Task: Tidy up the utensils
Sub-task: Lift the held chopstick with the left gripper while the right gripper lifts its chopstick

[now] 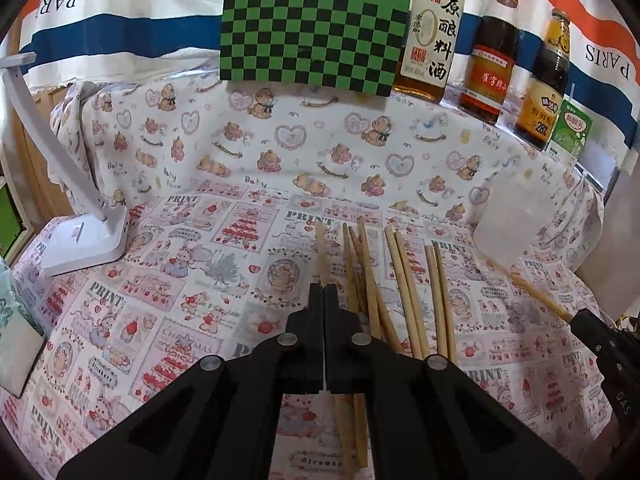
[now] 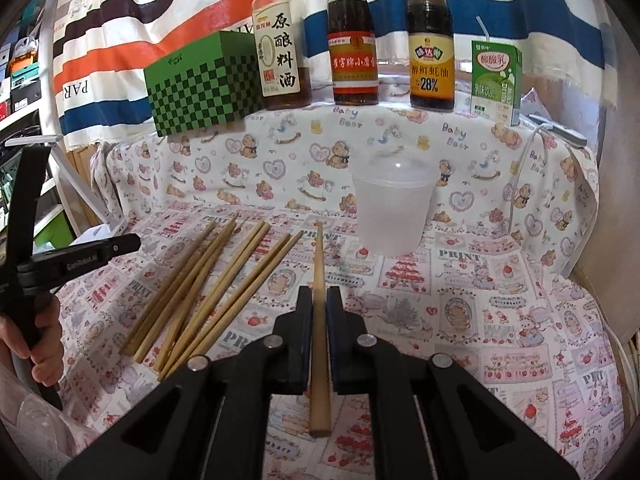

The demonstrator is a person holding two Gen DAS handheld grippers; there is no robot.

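My left tongs (image 1: 322,288) are closed, jaws together, perhaps pinching one chopstick's end, above the loose chopsticks (image 2: 208,280) fanned on the bench (image 2: 480,300). My right tongs (image 2: 319,296) clamp a single chopstick (image 2: 319,320), long axis running straight along the fingers, thin tip pointing toward the translucent cup (image 2: 390,216). The grip looks narrow, so I judge the chopstick could pivot or tip the light cup.
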